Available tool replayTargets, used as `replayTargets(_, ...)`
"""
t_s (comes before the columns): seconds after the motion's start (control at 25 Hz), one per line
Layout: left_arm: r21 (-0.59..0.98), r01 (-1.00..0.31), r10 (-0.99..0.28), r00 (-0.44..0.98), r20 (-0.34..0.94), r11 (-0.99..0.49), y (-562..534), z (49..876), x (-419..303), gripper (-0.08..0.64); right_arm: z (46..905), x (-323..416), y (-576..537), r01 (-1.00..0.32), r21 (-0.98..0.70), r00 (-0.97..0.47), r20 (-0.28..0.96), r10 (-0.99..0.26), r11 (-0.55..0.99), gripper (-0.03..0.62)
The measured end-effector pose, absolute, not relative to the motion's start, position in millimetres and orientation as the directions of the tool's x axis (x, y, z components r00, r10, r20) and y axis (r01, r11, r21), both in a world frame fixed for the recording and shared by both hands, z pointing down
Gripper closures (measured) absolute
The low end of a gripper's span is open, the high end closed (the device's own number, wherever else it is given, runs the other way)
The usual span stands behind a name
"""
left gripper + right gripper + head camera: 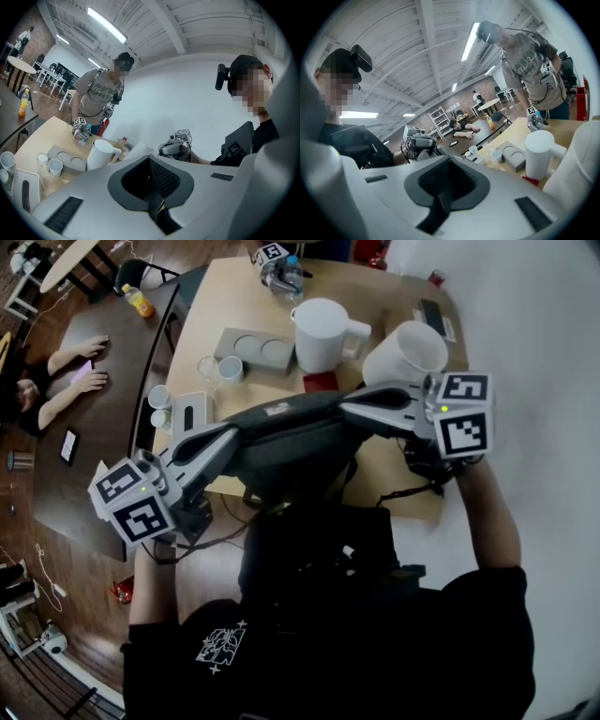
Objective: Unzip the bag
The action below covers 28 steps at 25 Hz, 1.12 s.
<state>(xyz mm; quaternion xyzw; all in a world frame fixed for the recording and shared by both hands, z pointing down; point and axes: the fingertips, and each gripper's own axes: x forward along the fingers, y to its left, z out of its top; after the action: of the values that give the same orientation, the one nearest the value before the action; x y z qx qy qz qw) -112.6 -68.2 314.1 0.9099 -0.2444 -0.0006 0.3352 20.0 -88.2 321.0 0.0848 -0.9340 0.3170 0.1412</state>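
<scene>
In the head view I hold a dark grey bag (292,444) up in front of my chest, over the near edge of the tan table (230,306). My left gripper (234,433) reaches in from the lower left and meets the bag's left end. My right gripper (349,407) comes from the right to its other end. Both point toward each other. In the left gripper view the left gripper (151,186) is shut with a dark strip of the bag (157,208) pinched between the jaws. The right gripper (448,185) is shut the same way on a dark strip (436,211).
Two white pitchers (323,334) (405,354) stand on the table, beside a grey cup tray (253,349), paper cups (159,397) and a red card (321,382). Another person (96,96) stands at the far side with a gripper. A seated person's hands (86,367) rest on the dark table.
</scene>
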Motion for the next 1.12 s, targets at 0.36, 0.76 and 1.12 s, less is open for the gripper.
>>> replayTargets(0.36,0.622,-0.460,-0.483,0.863,0.145,-0.634,-67.6,317.2,-125.6,0.557,322.6,29.1,-90.1,-0.274,-0.569,-0.940,0.328,-0.091,0.775,0.578)
replayTargets(0.76,0.625,-0.474,-0.503,0.852,0.146,-0.621,-68.2,321.8,-133.3,0.557,329.8,39.1,-93.9,-0.294,-0.575,-0.938,0.327,-0.115,0.763,0.578)
replayTargets(1.12,0.630,-0.489,-0.521,0.840,0.152,-0.604,-69.2,323.8,-141.0,0.557,334.8,52.4,-98.9,-0.317,-0.587,-0.935,0.323,-0.144,0.744,0.578)
